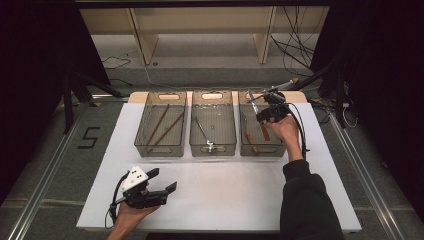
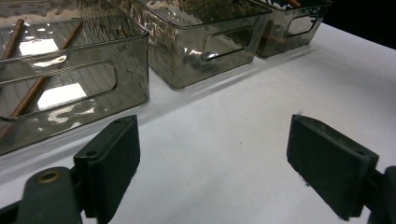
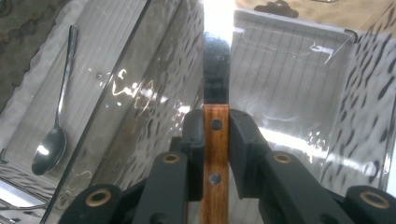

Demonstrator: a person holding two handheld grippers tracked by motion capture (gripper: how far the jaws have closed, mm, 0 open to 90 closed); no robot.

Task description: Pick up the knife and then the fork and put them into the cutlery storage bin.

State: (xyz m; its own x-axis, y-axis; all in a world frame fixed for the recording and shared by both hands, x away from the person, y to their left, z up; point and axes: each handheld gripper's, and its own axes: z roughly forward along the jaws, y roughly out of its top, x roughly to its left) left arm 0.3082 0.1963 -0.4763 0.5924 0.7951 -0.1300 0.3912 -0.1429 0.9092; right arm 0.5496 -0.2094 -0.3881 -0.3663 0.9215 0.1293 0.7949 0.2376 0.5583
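My right gripper (image 1: pixel 261 116) hovers over the right clear bin (image 1: pixel 260 149), shut on a wooden-handled knife (image 1: pixel 253 104) whose blade points up and away. In the right gripper view the pads clamp the riveted wooden handle of the knife (image 3: pixel 215 140), and the dark blade rises over the bin's ribbed floor. A second wooden-handled utensil (image 1: pixel 251 142) lies inside that bin. My left gripper (image 1: pixel 164 180) rests low over the white table near the front left. Its jaws stand wide apart with nothing between them, as the left gripper (image 2: pixel 212 158) shows in its own view.
Three clear bins stand in a row at the back of the white table (image 1: pixel 225 195). The left bin (image 1: pixel 160 145) holds brown chopsticks (image 1: pixel 159 123). The middle bin (image 1: pixel 212 147) holds metal cutlery (image 1: pixel 202 131), including a spoon (image 3: pixel 51 144). Cables trail behind the table.
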